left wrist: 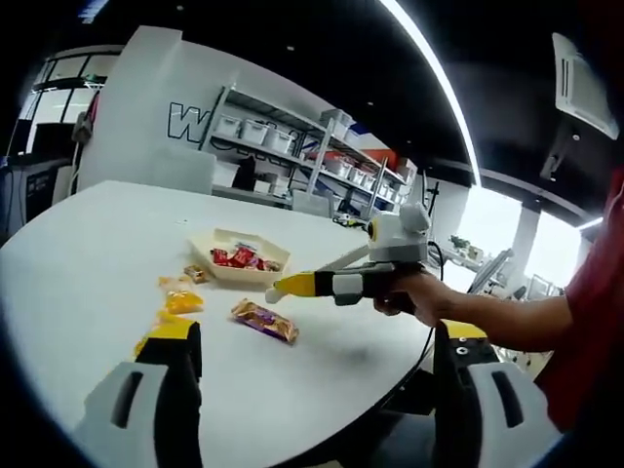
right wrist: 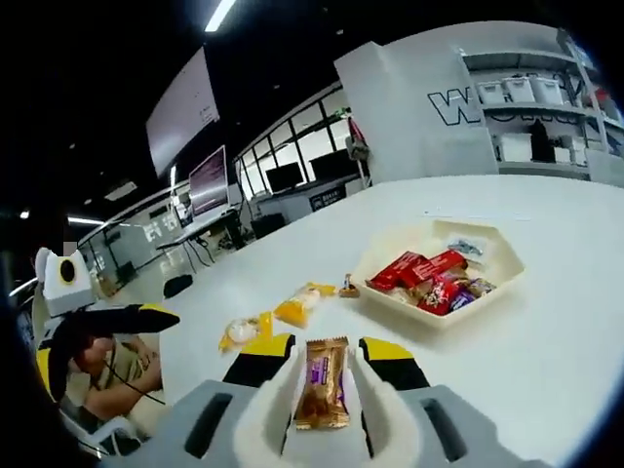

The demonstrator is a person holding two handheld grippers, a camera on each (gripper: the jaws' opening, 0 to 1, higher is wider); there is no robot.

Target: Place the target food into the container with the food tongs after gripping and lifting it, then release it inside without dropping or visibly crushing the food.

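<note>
A gold-brown snack packet point(right wrist: 322, 382) lies on the white table point(right wrist: 546, 370), framed between the two jaws of my right gripper point(right wrist: 324, 349), which is open; white tong arms point(right wrist: 278, 402) line the jaws on either side of it. From the left gripper view, that same packet point(left wrist: 263, 320) rests flat on the table, and the right gripper point(left wrist: 283, 287), held by a hand, hovers just above it without touching. The beige hexagonal tray point(left wrist: 226, 239) point(right wrist: 512, 263) holds several red and mixed wrapped snacks. My left gripper point(left wrist: 314, 331) is wide open and holds nothing.
Yellow packets point(left wrist: 182, 300) point(right wrist: 297, 307) and a small candy point(left wrist: 198, 274) lie near the tray. The left gripper point(right wrist: 146, 317) enters the right gripper view from the left. A person's arm point(left wrist: 507, 317) reaches in. Shelving point(left wrist: 292, 146) stands behind the table.
</note>
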